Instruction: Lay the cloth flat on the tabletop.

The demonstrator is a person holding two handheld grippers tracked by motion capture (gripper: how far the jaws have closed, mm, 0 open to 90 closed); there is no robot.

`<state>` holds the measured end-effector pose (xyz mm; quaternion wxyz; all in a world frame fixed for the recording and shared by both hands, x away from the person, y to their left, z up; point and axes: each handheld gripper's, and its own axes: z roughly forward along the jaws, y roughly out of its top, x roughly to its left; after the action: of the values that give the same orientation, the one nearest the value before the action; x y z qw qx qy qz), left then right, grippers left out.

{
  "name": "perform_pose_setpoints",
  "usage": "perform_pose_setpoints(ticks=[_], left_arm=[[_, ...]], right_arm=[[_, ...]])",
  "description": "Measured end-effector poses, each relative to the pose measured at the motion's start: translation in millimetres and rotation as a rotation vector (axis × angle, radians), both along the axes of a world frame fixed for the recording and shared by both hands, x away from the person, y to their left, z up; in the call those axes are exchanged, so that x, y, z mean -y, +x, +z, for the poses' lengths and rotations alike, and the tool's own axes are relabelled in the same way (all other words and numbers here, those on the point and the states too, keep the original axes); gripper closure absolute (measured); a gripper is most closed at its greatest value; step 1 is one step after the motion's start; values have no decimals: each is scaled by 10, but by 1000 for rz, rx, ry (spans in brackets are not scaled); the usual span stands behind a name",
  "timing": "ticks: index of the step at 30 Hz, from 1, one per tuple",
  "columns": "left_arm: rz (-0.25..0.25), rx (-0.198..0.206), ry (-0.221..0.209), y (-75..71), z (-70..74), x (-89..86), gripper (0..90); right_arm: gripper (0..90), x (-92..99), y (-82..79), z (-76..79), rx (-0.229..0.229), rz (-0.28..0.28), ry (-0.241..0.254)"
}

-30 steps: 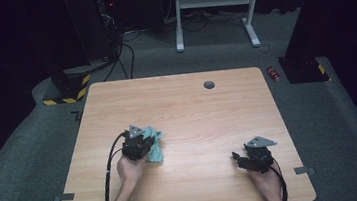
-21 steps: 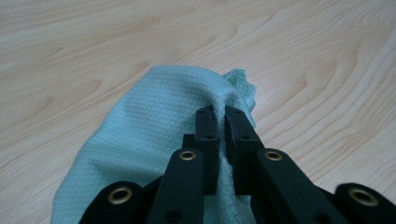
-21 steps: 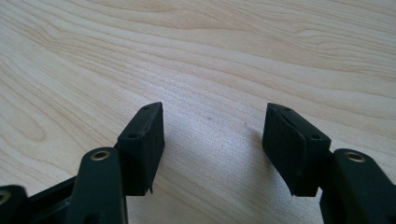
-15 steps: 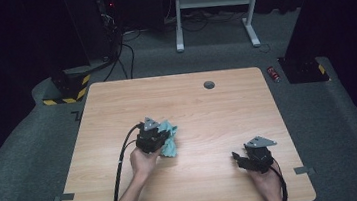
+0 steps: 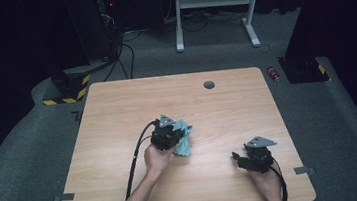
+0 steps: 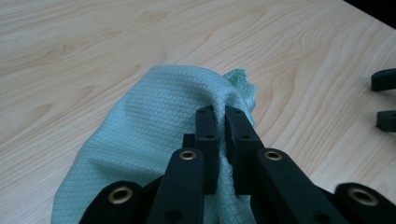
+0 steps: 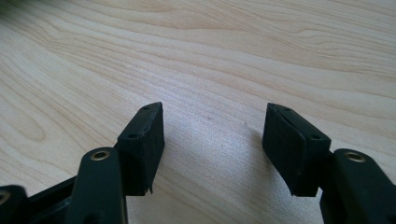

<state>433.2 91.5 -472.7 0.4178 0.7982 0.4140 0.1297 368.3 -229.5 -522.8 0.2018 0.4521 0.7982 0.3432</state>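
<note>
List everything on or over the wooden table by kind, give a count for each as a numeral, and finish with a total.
Teal cloth: 1, pinched in the left gripper
Grippers: 2, the left gripper and the right gripper, which stands open over bare wood
Round grey grommet in the table: 1
Total: 4

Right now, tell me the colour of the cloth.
Pale teal cloth, waffle-textured; clearest in the left gripper view.

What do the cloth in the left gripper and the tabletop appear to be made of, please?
The cloth: soft pale-green woven fabric, likely microfibre, judging by its fine diamond-grid texture and limp folds. The tabletop: light wood or wood-look laminate, matte, with printed-looking grain lines; which one is unclear.
</note>
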Motion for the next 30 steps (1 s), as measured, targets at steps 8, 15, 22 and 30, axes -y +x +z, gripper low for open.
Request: perform_pose_setpoints(ticks=[8, 15, 22, 30], left_arm=[[-37, -14, -15, 88, 12, 248, 849], [-64, -47, -20, 144, -52, 408, 844], [-75, -40, -19, 147, -93, 466, 820], [-80, -20, -27, 112, -51, 402, 633]], right_arm=[[384, -2, 0, 0, -1, 0, -1], [385, -3, 4, -1, 1, 5, -1], [385, -4, 5, -1, 1, 6, -2], [385, -5, 8, -1, 3, 7, -3]])
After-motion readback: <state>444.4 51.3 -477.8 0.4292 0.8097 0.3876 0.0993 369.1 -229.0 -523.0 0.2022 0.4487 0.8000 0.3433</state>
